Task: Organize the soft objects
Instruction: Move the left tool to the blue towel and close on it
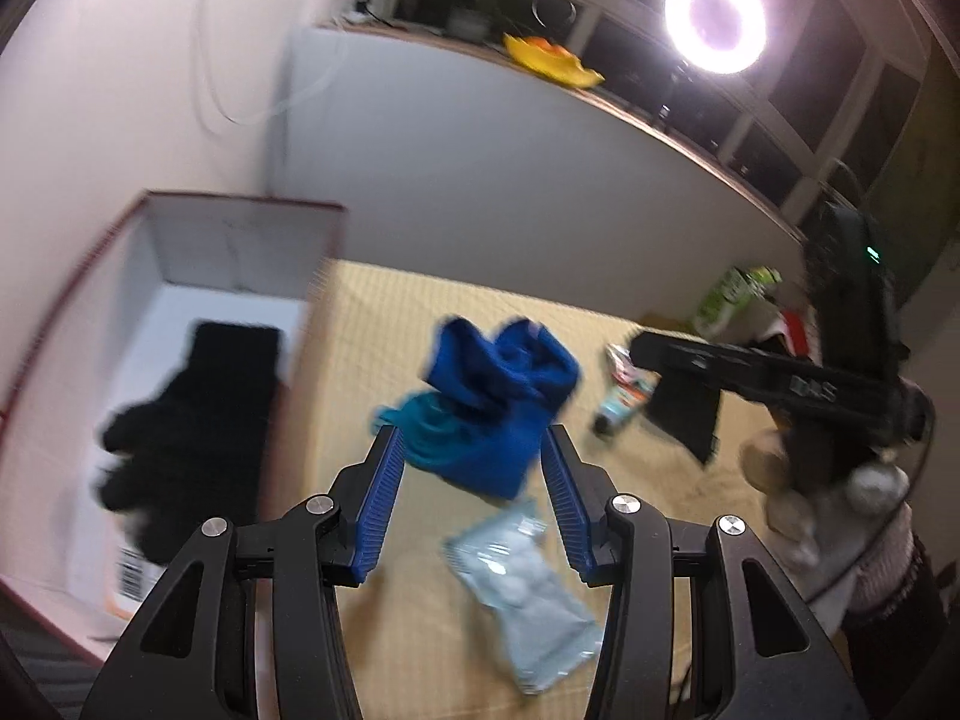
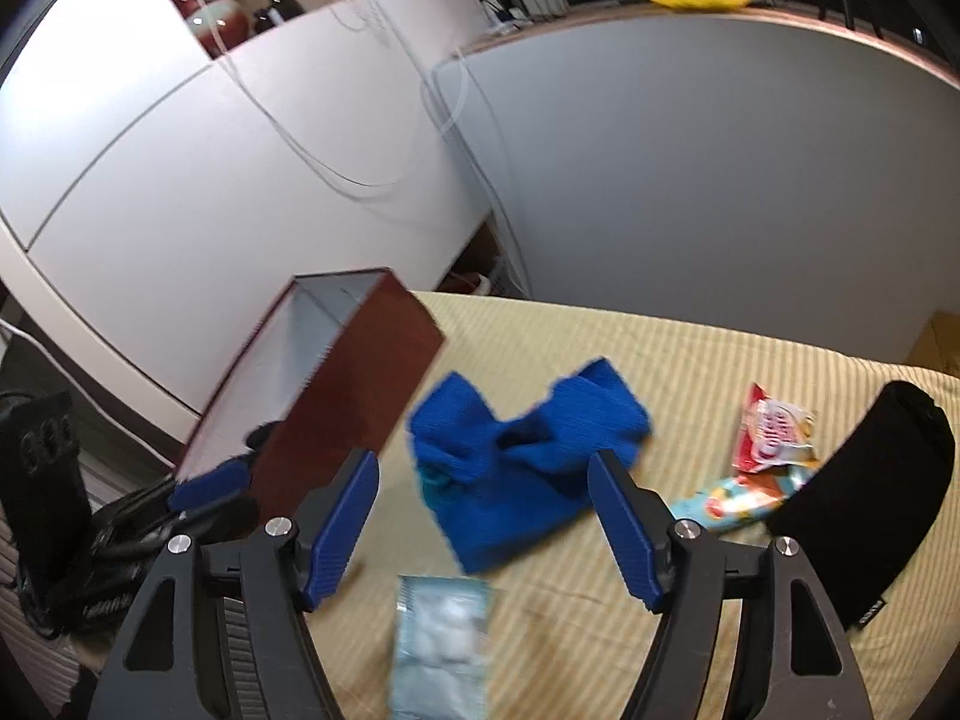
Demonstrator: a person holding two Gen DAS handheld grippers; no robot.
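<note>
A crumpled blue knit cloth [image 1: 498, 396] lies mid-table on the yellow striped tablecloth [image 1: 372, 324]; it also shows in the right wrist view [image 2: 522, 456]. A black glove [image 1: 192, 420] lies inside the open red-edged box [image 1: 240, 204] at the left. My left gripper [image 1: 471, 438] is open, its fingers just in front of the blue cloth. My right gripper [image 2: 483, 468] is open and empty, hovering near the cloth. A clear packet of cotton balls [image 1: 522, 576] lies nearest; it also shows in the right wrist view [image 2: 441, 636].
Snack packets [image 2: 768, 438] and a black sleeve [image 2: 864, 498] lie on the right. The box [image 2: 354, 384] stands at the table's left edge. A grey partition [image 2: 720, 180] backs the table. A ring light [image 1: 717, 21] shines above.
</note>
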